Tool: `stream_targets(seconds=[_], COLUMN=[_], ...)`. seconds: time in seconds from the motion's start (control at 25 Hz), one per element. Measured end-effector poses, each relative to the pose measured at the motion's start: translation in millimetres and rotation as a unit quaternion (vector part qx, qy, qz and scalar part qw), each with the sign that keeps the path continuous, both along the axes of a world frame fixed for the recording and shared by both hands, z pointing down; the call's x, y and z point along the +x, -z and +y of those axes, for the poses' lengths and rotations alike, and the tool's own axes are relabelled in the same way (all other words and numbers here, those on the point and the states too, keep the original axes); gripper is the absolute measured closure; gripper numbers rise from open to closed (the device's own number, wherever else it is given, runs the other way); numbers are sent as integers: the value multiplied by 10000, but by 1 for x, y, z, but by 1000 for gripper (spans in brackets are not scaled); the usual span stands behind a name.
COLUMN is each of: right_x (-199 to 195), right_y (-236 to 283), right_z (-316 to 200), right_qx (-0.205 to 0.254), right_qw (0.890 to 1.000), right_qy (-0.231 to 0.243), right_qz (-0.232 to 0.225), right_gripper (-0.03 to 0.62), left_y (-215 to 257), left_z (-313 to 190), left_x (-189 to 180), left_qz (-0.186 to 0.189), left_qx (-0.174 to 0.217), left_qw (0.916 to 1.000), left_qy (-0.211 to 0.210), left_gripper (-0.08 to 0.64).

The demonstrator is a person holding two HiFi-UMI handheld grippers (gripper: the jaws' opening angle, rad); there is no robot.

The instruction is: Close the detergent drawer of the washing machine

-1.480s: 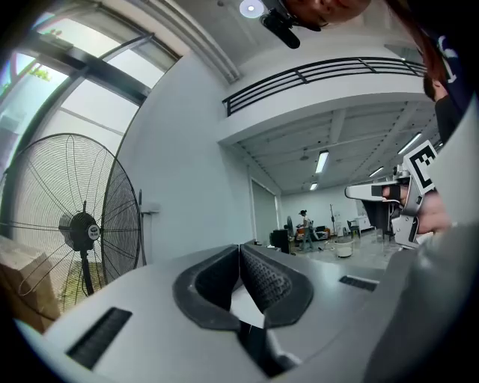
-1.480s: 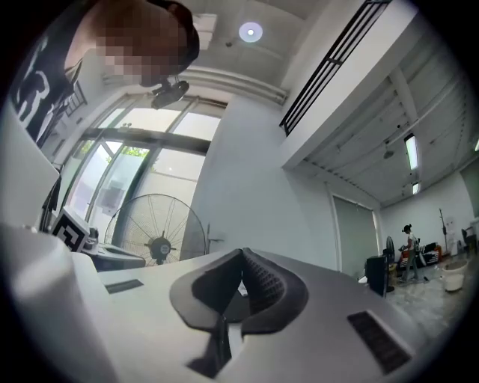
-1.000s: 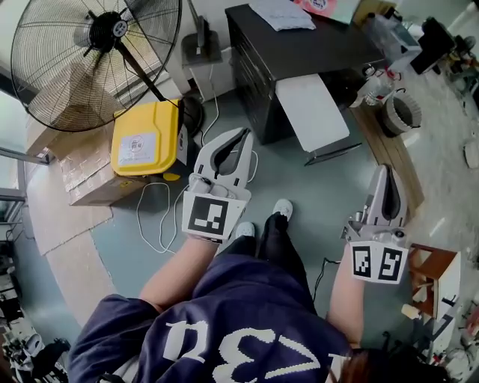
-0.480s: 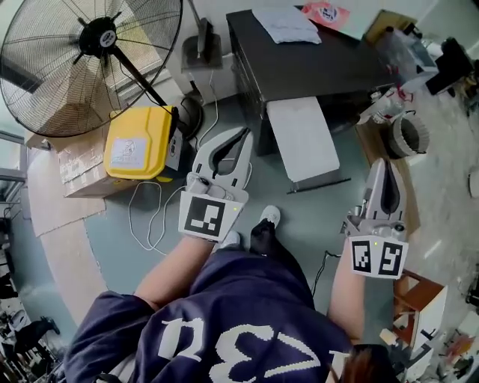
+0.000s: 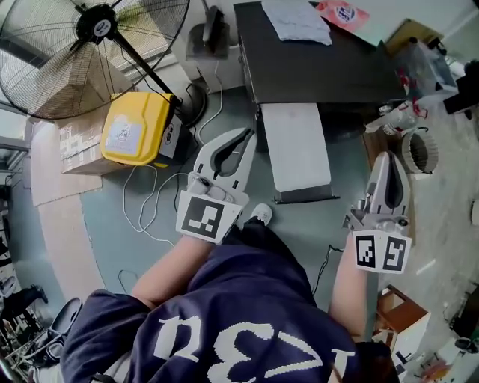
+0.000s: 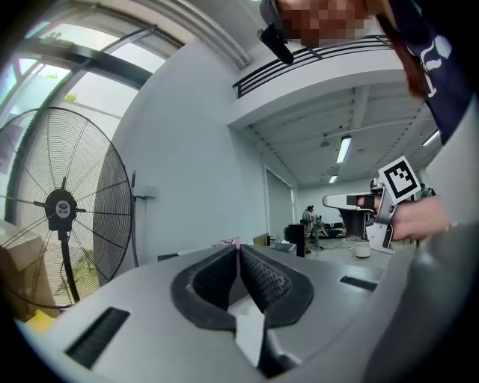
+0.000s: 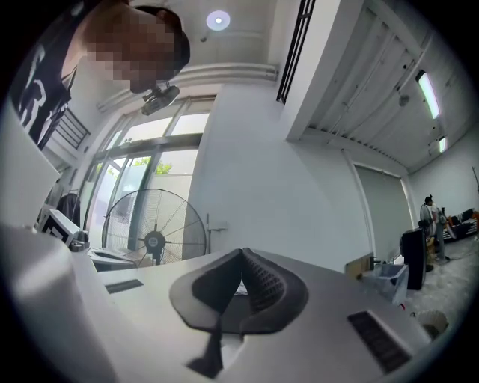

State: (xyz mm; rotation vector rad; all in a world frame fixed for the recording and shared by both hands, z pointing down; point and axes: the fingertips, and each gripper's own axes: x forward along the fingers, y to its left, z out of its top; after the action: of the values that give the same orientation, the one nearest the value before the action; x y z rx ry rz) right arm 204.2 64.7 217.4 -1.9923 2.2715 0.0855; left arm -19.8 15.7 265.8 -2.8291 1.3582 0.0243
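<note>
In the head view a dark box-shaped machine (image 5: 322,63) stands ahead on the floor. A long white panel (image 5: 296,146) sticks out of its front toward me; I cannot tell whether it is the drawer. My left gripper (image 5: 245,136) is held level, left of the panel's near end, jaws shut and empty. My right gripper (image 5: 390,158) is to the right of the panel, also shut and empty. Neither touches the machine. In the left gripper view the left gripper (image 6: 238,250) has its pads pressed together. The right gripper view shows the same for the right gripper (image 7: 242,258).
A big floor fan (image 5: 97,30) stands at the far left. Below it a yellow case (image 5: 133,129) lies on a cardboard box, with white cables (image 5: 150,202) on the floor. Papers (image 5: 299,19) lie on the machine. A white ribbed tub (image 5: 419,153) and clutter fill the right.
The person has stepped toward the machine, so it and the white panel sit lower and nearer between the grippers. The fan and yellow case slid up and left. Both grippers stayed shut.
</note>
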Motion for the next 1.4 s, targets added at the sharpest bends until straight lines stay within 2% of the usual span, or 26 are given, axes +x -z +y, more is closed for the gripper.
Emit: stream_targets(seconds=[0.2,0.4,0.6,0.72,0.84,0.96,1.04,1.2,1.32,1.4], right_x=[16,23,32,32,31,28,25,18,9,5], right_y=[-19,-50,-86,-121,-177,-230,-256,-290,-309,-320], right_z=[-7,-15,-8,0,14,33,46,60,69,75], right_qx=[-156,-550,-1044,-1456,-2137,-2797,-3169,-3646,-3944,-4108], right_qw=[9999,9982,9928,9847,9676,9448,9299,9049,8824,8676], right_qy=[36,248,544,895,1291,1675,1840,2142,2451,2598], right_qz=[-65,18,226,339,389,324,328,486,758,1047], right_gripper=[575,575,575,575,564,486,419,312,280,264], left_y=[-17,-37,-65,-96,-133,-167,-186,-219,-240,-250], left_z=[-1,2,13,26,45,67,84,112,130,135], left_x=[11,21,40,52,60,67,72,79,80,79], left_qz=[-93,-210,-332,-616,-929,-1062,-1142,-1385,-1532,-1584], left_qx=[-140,-260,-436,-663,-1018,-1439,-1735,-2083,-2267,-2347], left_qw=[9999,9992,9955,9877,9754,9598,9448,9137,8872,8775], left_qy=[-14,-214,-767,-1274,-1719,-2165,-2535,-3203,-3714,-3871], left_gripper=[537,537,537,537,537,508,450,400,393,391])
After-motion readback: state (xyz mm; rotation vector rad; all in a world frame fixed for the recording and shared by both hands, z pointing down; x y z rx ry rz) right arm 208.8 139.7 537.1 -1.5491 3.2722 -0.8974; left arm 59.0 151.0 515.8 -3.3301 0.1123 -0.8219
